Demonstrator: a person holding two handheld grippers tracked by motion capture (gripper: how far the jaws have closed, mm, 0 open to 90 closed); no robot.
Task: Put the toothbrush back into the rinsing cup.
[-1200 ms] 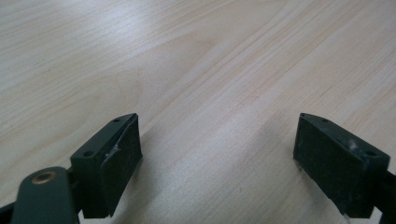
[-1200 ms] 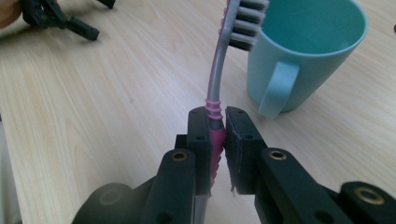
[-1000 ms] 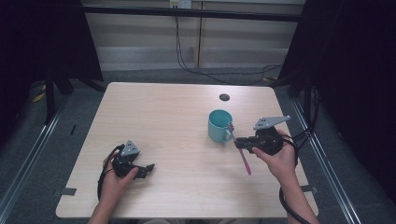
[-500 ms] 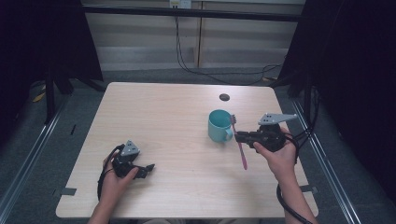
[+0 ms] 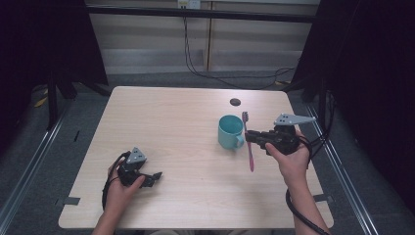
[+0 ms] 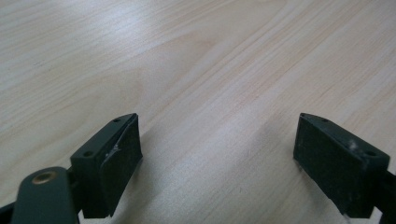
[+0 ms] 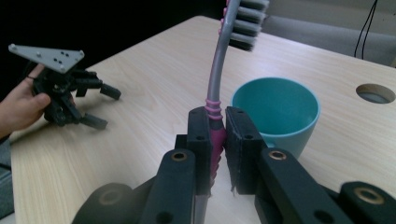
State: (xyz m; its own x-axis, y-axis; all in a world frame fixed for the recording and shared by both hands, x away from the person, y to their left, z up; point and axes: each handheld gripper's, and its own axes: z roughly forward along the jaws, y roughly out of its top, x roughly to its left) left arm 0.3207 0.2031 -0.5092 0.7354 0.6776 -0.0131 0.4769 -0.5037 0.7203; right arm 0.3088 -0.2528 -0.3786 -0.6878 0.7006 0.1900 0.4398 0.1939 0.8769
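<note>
A pink and grey toothbrush [image 5: 250, 152] hangs above the table just right of a teal mug [image 5: 229, 130]. My right gripper [image 5: 249, 137] is shut on its handle. In the right gripper view the two jaws pinch the pink grip, and the grey neck of the toothbrush [image 7: 214, 79] rises to the bristles at the top edge, with the mug [image 7: 275, 109] right behind. My left gripper [image 5: 155, 177] rests low at the near left of the table [image 5: 161, 122], open. In its own view the left gripper [image 6: 217, 154] has bare wood between its jaws.
A dark round hole [image 5: 235, 102] sits in the tabletop beyond the mug. Cables hang behind the far edge. A black cable trails from the right gripper down past the forearm. The left gripper [image 7: 103, 108] is far off across the wood in the right gripper view.
The right gripper has shifted a little toward the far edge. The toothbrush has swung from a slant to nearly straight along the table's depth. The left hand has stayed still.
</note>
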